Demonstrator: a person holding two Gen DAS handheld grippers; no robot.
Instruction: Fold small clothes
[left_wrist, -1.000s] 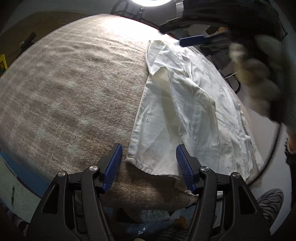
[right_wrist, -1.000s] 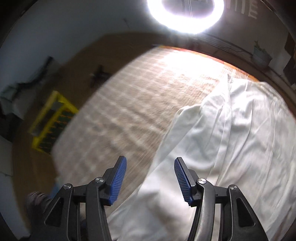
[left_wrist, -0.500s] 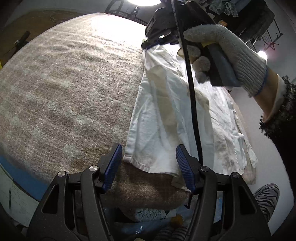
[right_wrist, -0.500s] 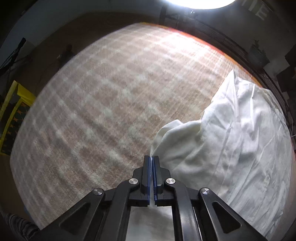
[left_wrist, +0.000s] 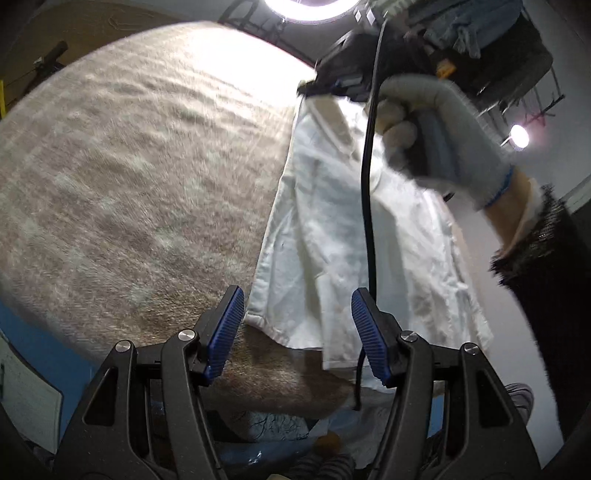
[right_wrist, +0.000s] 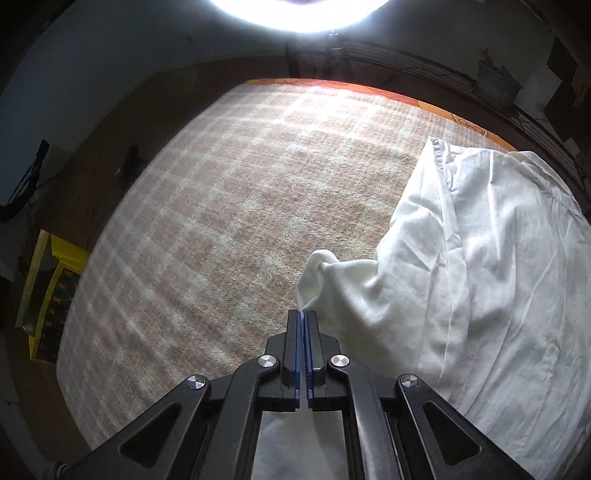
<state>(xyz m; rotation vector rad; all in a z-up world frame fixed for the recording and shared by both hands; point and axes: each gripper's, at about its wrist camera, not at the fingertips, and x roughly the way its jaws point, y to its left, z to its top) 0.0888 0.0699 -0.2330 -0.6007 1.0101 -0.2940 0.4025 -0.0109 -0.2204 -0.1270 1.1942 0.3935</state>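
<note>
A white garment (left_wrist: 332, 229) lies along the right part of a beige checked blanket (left_wrist: 140, 177). My left gripper (left_wrist: 297, 328) hangs open just above the garment's near hem corner, touching nothing. In the left wrist view a gloved hand (left_wrist: 436, 136) holds the right gripper (left_wrist: 314, 86) down at the garment's far end. In the right wrist view the right gripper (right_wrist: 303, 319) is shut on a bunched fold of the white garment (right_wrist: 461, 266), and a puckered tip of cloth sticks out past its pads.
The blanket (right_wrist: 236, 206) spreads wide to the left of the garment. A black cable (left_wrist: 367, 206) runs down over the cloth to my left gripper. A yellow crate (right_wrist: 48, 288) stands on the floor at left. A ring light (left_wrist: 314, 9) glares overhead.
The right gripper has come down onto the garment's far edge and shut on it, and has since dragged the pinched fold a little further. The left gripper has stayed put, open.
</note>
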